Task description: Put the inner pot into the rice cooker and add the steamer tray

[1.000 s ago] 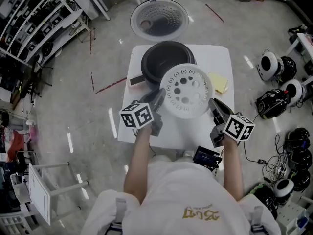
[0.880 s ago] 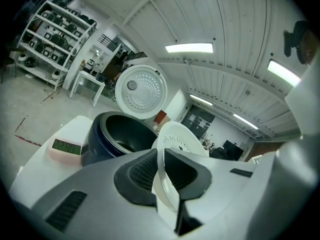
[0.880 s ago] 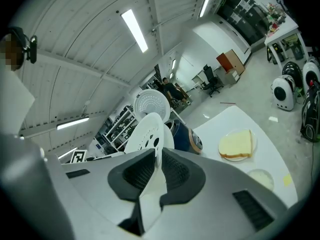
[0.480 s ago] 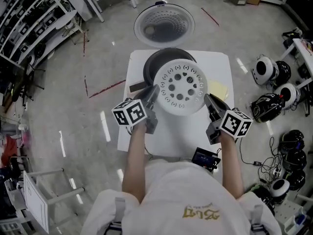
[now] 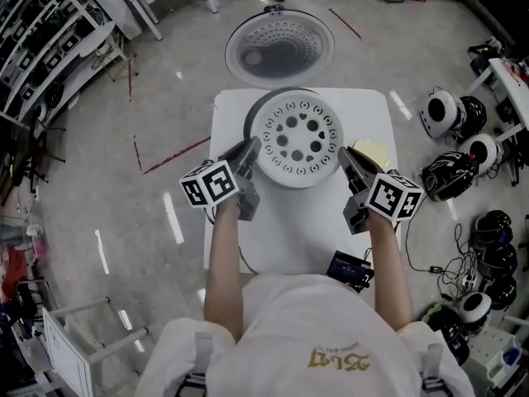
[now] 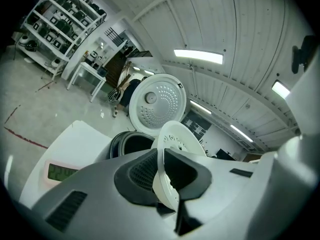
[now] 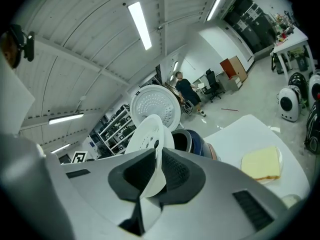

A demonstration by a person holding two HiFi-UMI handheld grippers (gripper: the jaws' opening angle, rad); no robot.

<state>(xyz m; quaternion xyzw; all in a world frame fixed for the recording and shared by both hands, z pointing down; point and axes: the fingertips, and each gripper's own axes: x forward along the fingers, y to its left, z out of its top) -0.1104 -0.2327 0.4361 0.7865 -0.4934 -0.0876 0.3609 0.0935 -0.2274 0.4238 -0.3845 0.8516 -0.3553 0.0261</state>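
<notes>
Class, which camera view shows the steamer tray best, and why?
The head view: nearly the whole round, perforated steamer tray shows face-on, held over the rice cooker between the left gripper and right gripper. Each gripper view shows it steeply foreshortened, its rim pinched in that gripper's jaws.

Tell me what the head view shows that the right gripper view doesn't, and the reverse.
Head view only: the left tongs gripping the steamer tray's opposite edge, and a black device at the table's near edge. Right gripper view only: ceiling lights, a person at a far desk, and the tray's rim pinched between the right tongs' pads. Both: the tray, the rice cooker with its lid open, the yellow pad, and the white table.
</notes>
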